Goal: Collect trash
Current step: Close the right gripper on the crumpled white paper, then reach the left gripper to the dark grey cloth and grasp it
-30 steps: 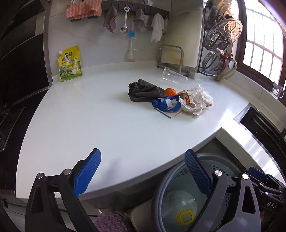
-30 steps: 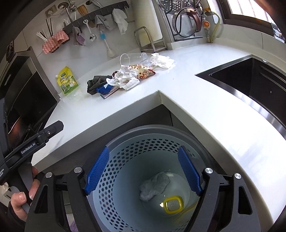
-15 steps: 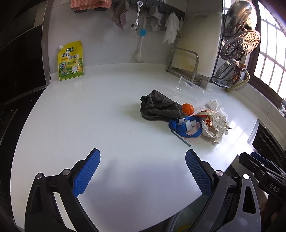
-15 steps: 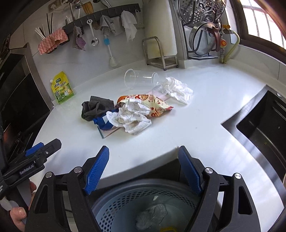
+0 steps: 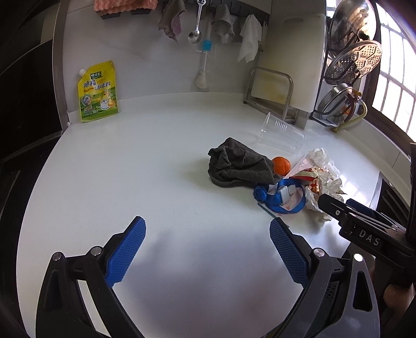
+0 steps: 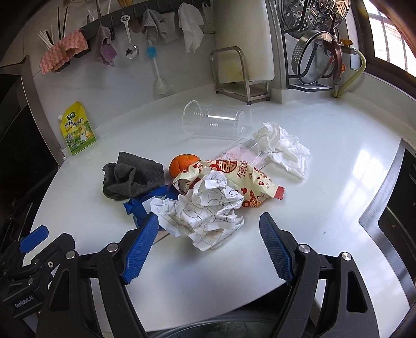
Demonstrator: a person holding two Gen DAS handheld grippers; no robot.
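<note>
A pile of trash lies on the white counter: crumpled checked paper, a red and cream snack wrapper, a white tissue, a tipped clear plastic cup, an orange, a grey cloth and a blue item. My right gripper is open and empty, just in front of the crumpled paper. My left gripper is open and empty over bare counter, left of the pile; the grey cloth and orange lie ahead of it.
A yellow seasoning pouch leans on the back wall. Cloths and utensils hang on a rail. A cutting board rack and a pot rack stand at the back. A sink lies right. The bin rim shows below the counter edge.
Both grippers have risen from over the grey bin and moved forward over the counter toward the trash pile. Both stay open and empty.
</note>
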